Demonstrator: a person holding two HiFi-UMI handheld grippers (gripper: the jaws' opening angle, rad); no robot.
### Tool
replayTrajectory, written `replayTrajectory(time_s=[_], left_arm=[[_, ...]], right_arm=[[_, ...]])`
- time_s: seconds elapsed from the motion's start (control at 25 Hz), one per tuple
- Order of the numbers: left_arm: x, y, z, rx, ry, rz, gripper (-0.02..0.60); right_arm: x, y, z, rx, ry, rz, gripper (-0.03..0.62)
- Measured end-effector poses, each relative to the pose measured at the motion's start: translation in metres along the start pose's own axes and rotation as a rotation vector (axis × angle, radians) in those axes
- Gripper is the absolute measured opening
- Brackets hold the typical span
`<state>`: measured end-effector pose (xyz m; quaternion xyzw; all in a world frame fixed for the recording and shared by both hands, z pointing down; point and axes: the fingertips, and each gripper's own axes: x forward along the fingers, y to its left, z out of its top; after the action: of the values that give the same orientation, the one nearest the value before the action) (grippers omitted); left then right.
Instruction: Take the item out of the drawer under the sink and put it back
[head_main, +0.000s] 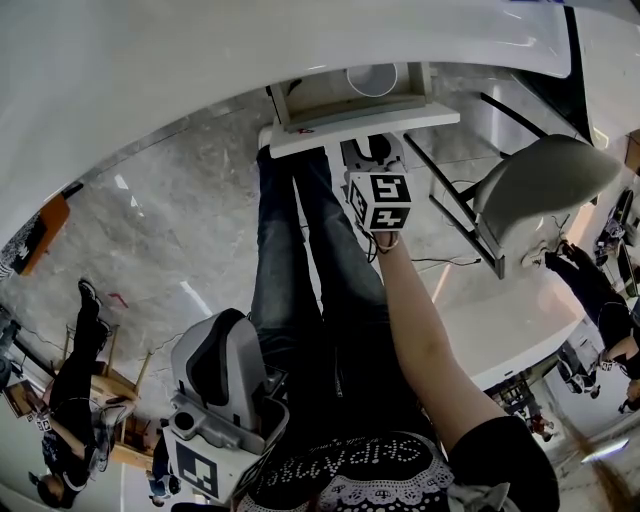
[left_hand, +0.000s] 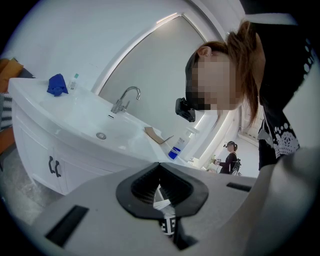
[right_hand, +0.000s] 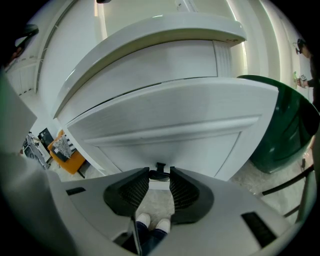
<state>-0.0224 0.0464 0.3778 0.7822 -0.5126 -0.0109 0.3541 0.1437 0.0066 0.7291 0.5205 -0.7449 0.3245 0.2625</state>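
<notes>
Nearest to me, I am holding the left gripper low beside my waist, its jaws clenched together on nothing. Farther out, I am reaching the right gripper down at the front of the drawer under the sink, and its jaws are standing released and wide, with the black handle sitting between the tips, close to both pads. Beyond that, the drawer is standing pulled out, and the white round item is lying inside it towards the back, just under the edge of the white counter.
</notes>
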Motion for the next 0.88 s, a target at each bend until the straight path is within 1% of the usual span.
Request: replayTrajectory(time_s=[0.16,0.4,0.56,0.76,0.88], left_arm=[[0.0026,0.003,0.0001,0.001,0.006,0.006,0.005],[0.0027,0.0038,0.0014,-0.003,0.006,-0.001,0.005],[-0.0025,0.0036,0.0028,0.007,-0.006,-0.016,0.005],[0.0047,0.0033,0.0044,-0.023,-0.001,-0.006,0.005],[0.003,0.0033,0.0034,-0.015,-0.002,-0.013,0.005]], right_arm=[[0.001,-0.0004,-0.0012,-0.007,0.001,0.003,0.138],[0.0022,-0.0003,-0.001,-0.004,0.004,0.0,0.138],[0.0018,-0.0003,-0.0008,-0.005,0.01,0.002,0.138],[0.0029,-0.0003,0.0002,-0.017,0.025,0.003,0.14],[0.0035,0.0,-0.0012,-0.021,0.035,0.007,0.141]])
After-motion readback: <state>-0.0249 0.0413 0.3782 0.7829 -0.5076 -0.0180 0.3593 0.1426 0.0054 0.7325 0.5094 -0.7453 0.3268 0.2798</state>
